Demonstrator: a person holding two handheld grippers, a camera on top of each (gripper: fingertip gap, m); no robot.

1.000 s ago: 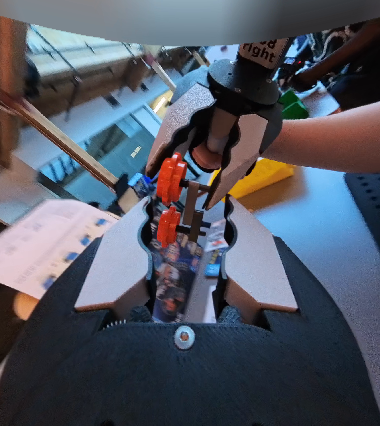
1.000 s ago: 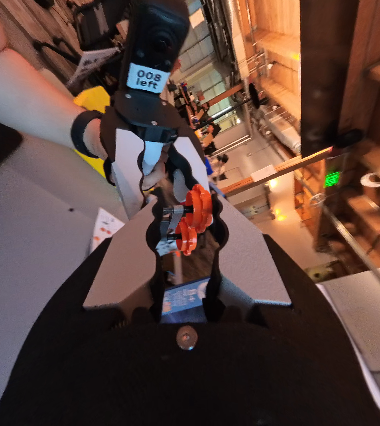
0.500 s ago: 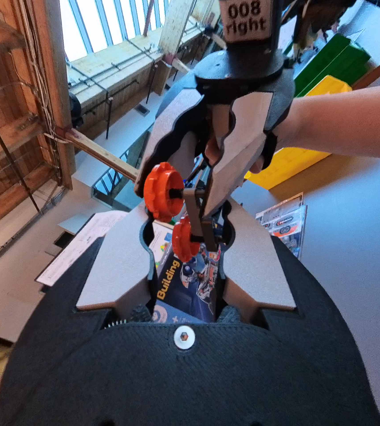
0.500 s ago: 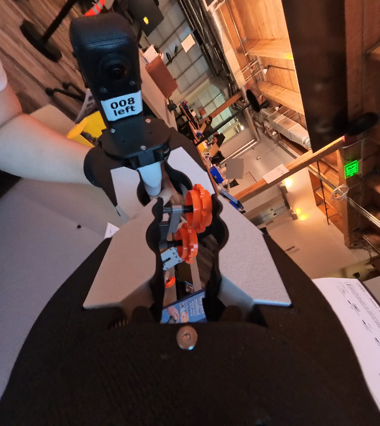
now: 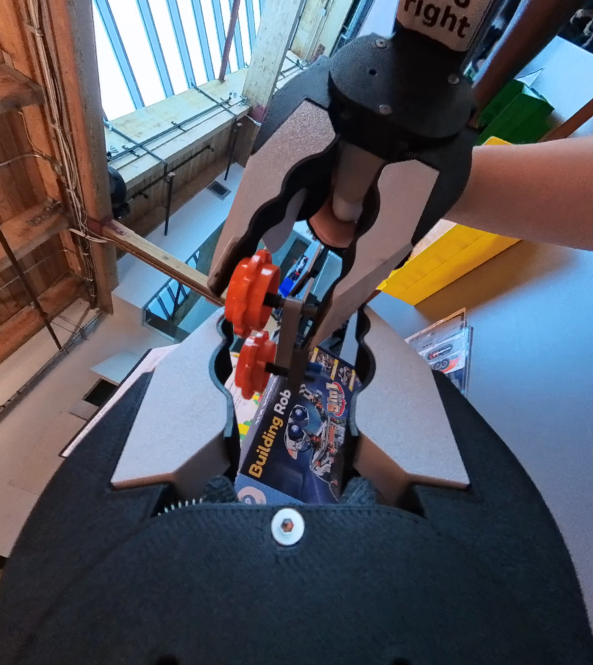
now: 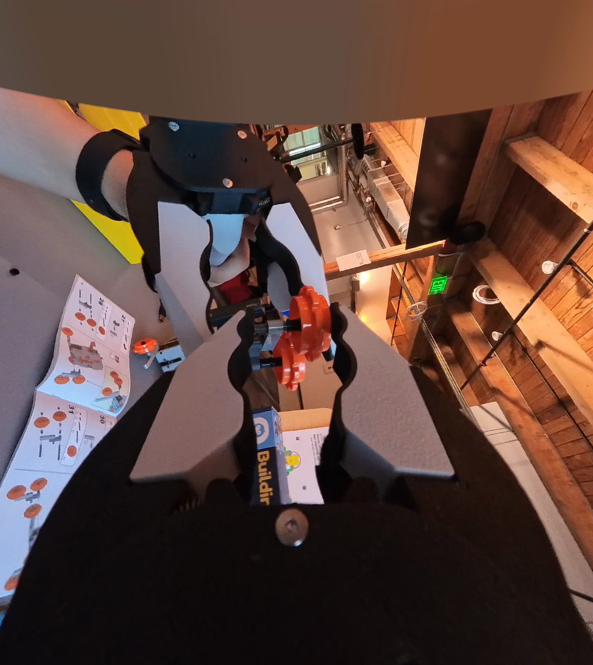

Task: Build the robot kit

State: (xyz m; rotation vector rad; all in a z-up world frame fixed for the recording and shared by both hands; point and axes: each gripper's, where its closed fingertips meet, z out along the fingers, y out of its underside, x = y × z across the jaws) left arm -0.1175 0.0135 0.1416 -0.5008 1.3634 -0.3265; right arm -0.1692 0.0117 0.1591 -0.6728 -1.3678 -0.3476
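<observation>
A small assembly of two orange toothed wheels (image 5: 251, 291) on black axles through a grey beam (image 5: 291, 342) hangs in the air between the two grippers, which face each other. My right gripper (image 6: 289, 313) is shut on the upper wheel (image 6: 309, 320) and its axle; it comes in from above in the left wrist view (image 5: 269, 306). My left gripper (image 5: 291, 320) is open, its fingers on either side of the lower wheel (image 5: 253, 363), with a gap to the right finger. It also shows in the right wrist view (image 6: 237, 309).
Below lie a blue toy box (image 5: 305, 431), an instruction sheet (image 6: 82, 360), a loose orange wheel piece (image 6: 154, 351) and a parts packet (image 5: 446, 356) on the grey table (image 5: 539, 396). A yellow bin (image 5: 442, 259) and green bins (image 5: 514, 108) stand behind. A forearm (image 5: 539, 194) crosses at right.
Both grippers have tilted together with the wheel assembly still between them. The right wrist view now looks down more at the table. The opening of each gripper looks unchanged.
</observation>
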